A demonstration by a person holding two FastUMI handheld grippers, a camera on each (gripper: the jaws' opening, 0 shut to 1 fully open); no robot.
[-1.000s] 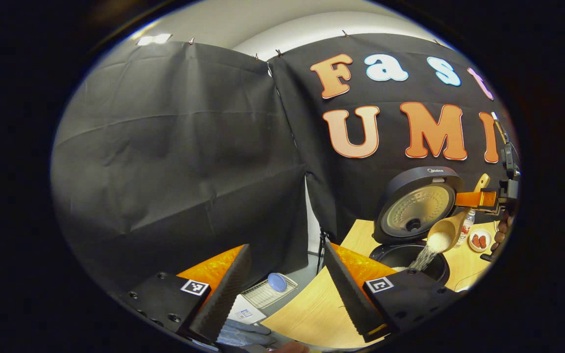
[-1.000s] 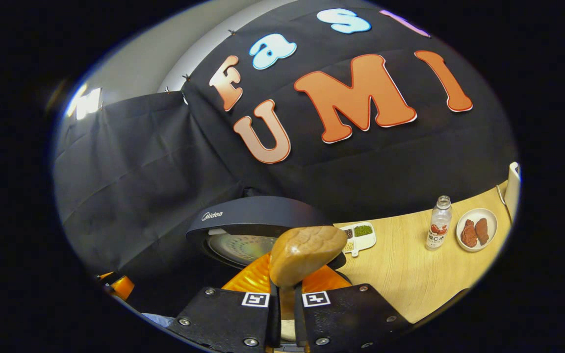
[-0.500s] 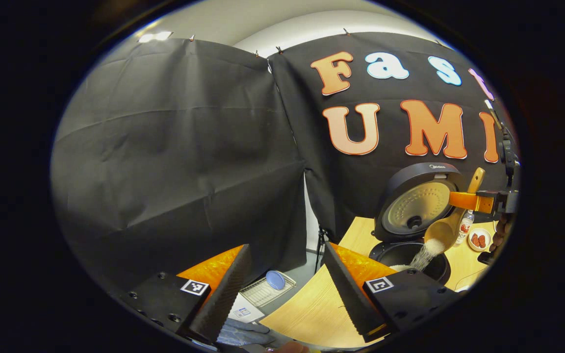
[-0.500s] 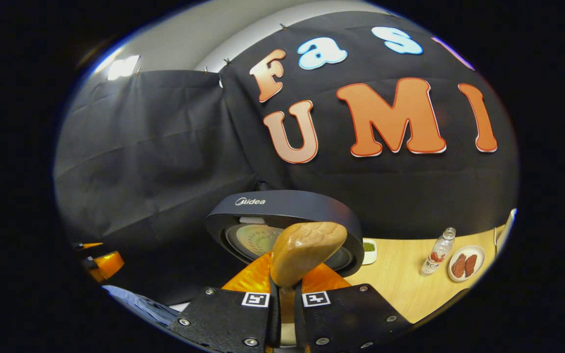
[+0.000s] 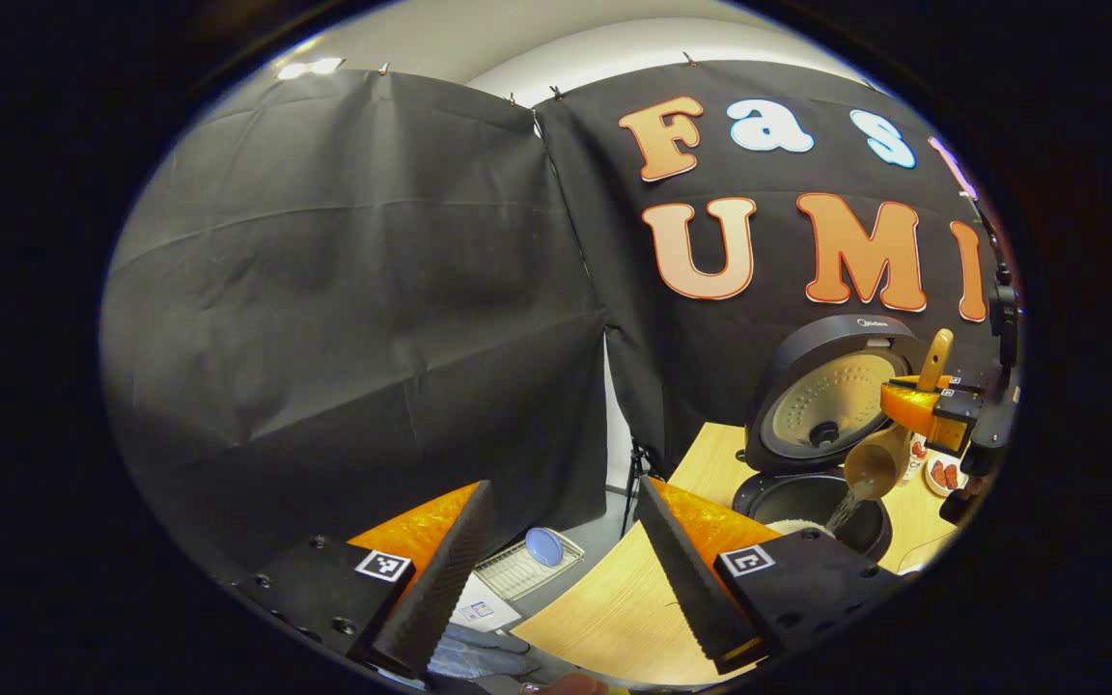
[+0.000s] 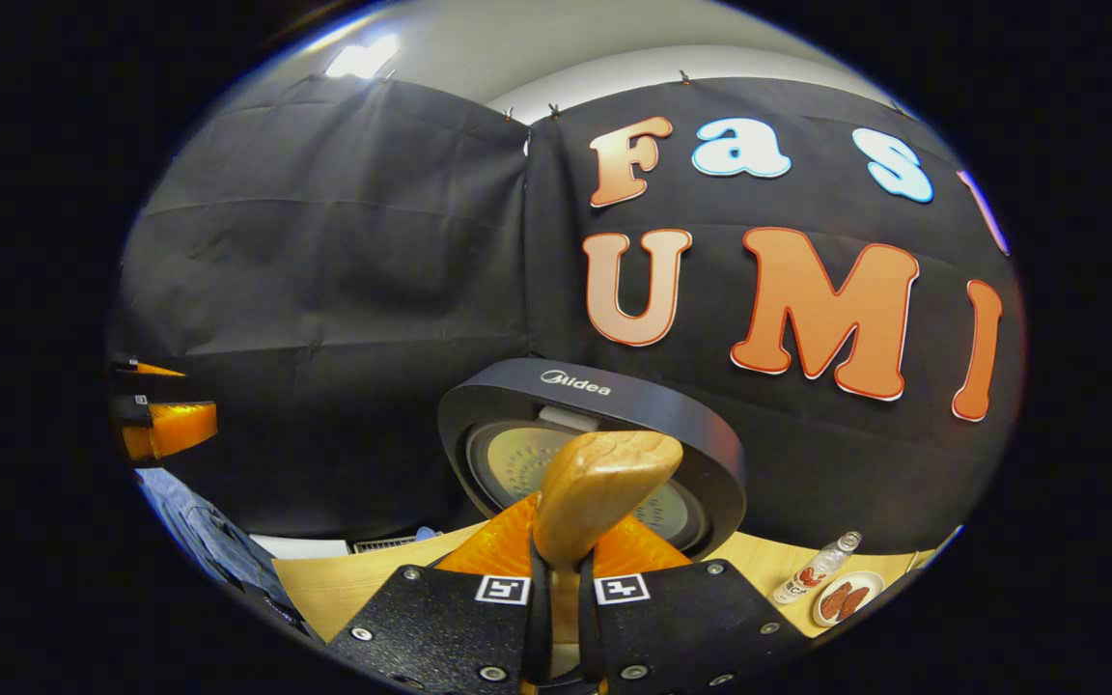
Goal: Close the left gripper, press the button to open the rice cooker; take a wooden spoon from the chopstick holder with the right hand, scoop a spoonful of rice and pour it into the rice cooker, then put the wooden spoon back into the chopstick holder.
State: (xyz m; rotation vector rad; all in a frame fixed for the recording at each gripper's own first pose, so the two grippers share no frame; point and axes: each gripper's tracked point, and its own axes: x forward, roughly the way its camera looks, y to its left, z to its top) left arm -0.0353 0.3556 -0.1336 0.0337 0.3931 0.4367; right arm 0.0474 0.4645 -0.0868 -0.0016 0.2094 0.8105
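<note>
Two hand-held grippers: the right hand-held gripper (image 6: 556, 618) clamps the wooden spoon (image 5: 879, 461), tipping rice into the open rice cooker (image 5: 812, 502) below; the left hand-held gripper (image 5: 556, 569) idles, jaws apart. Best keep the bowl above the pot's middle.

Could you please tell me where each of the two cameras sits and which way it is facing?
Left gripper view: rides on the open left gripper, left of the black rice cooker, watching rice pour.
Right gripper view: rides on the right gripper, shut on the wooden spoon, facing the cooker's raised lid.
Shared: cooker, spoon, light wooden table.
</note>
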